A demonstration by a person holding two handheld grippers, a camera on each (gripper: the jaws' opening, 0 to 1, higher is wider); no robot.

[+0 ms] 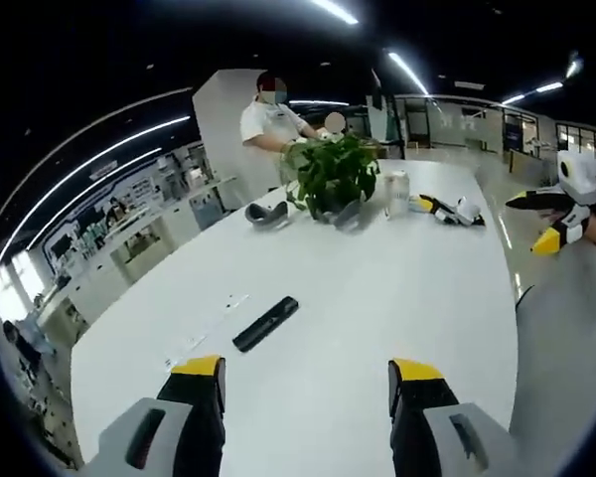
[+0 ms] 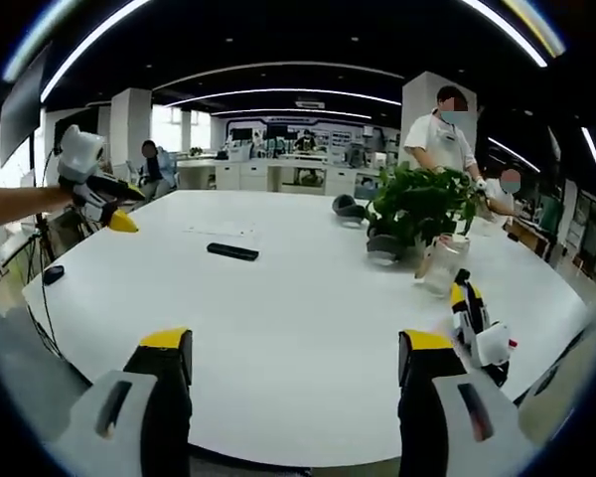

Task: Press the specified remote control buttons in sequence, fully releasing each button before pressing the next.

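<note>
One remote (image 1: 265, 323) ahead of parted left tongs (image 1: 306, 383)

Your left gripper (image 1: 306, 383) and right gripper (image 2: 294, 358) both hover with jaws spread wide, gripping nothing. Each shows in the other's view, held aloft at arm's end.

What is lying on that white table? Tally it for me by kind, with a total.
Remote control: 1
Potted plant: 1
Clear jar: 1
Spare gripper lying on the table: 1
Dark grey curved objects: 2
Flat white paper strip: 1
Total: 7
</note>
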